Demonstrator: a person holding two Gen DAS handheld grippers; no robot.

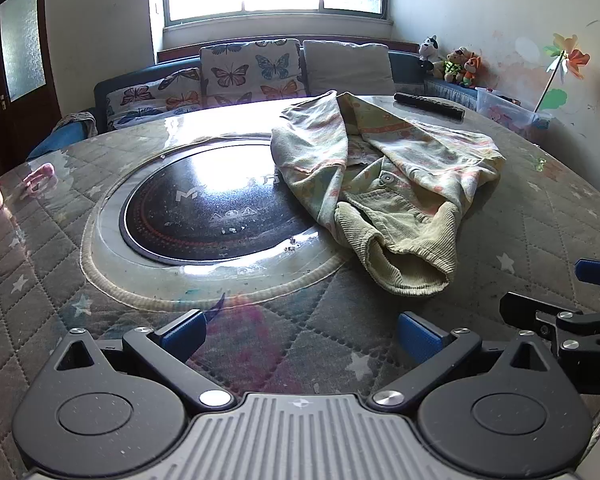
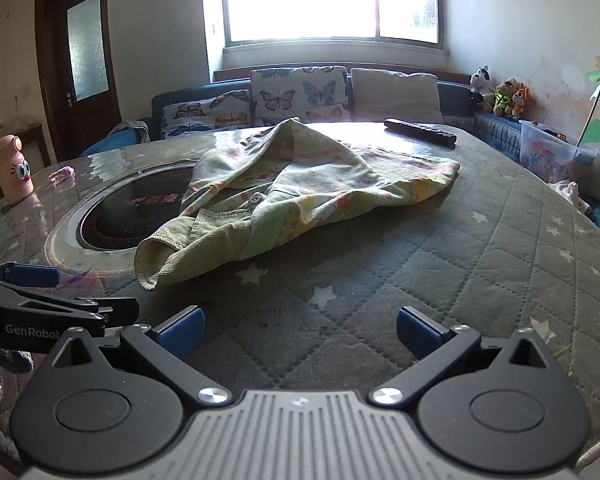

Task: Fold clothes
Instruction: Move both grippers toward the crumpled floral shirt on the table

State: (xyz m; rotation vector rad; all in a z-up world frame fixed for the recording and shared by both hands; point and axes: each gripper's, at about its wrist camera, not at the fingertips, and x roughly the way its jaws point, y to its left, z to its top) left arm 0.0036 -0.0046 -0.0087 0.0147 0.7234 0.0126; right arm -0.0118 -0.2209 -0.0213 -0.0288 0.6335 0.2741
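Observation:
A small pale green patterned garment (image 1: 384, 184) with a ribbed cuff and a snap button lies crumpled on the quilted round table (image 1: 260, 340). It also shows in the right wrist view (image 2: 300, 192). My left gripper (image 1: 300, 334) is open and empty, low over the table's near edge, short of the garment. My right gripper (image 2: 298, 330) is open and empty, also short of the garment. The right gripper shows at the right edge of the left wrist view (image 1: 560, 292). The left gripper shows at the left edge of the right wrist view (image 2: 68, 292).
A black round hotplate (image 1: 216, 212) sits inset in the table left of the garment. A black remote (image 1: 428, 106) lies at the far edge. A pink bottle (image 2: 14, 176) stands far left. A sofa with butterfly cushions (image 1: 252, 70) and a plastic box (image 2: 548, 156) lie beyond.

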